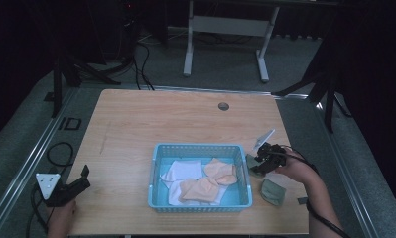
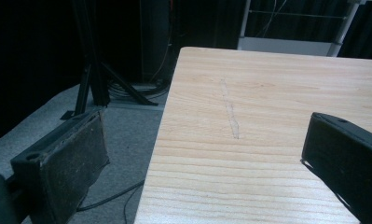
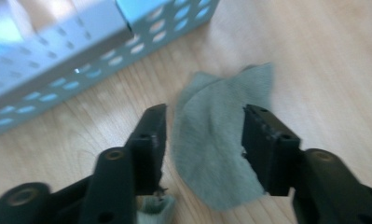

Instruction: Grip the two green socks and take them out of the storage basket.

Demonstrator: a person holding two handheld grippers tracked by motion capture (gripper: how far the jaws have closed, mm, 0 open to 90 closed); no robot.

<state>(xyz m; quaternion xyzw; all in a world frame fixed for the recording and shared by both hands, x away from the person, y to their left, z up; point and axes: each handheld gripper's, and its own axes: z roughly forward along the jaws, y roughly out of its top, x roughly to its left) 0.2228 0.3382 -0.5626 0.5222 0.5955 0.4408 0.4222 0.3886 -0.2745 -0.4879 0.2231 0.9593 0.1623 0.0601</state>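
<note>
Right gripper view: the right gripper [image 3: 204, 140] has its jaws parted, released, straddling a grey-green cloth sock [image 3: 221, 140] lying flat at the frame's centre on the wooden tabletop [image 3: 323, 56], lower right of the blue perforated plastic basket [image 3: 81, 60].

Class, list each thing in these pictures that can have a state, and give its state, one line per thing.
Basket: upright, holding cloths.
Peach socks: lying in the basket.
White cloths: lying in the basket.
Grey sock: flat on the table, between open fingers.
Second grey sock: on the table.
Right gripper: open.
Left gripper: open, empty.
</note>
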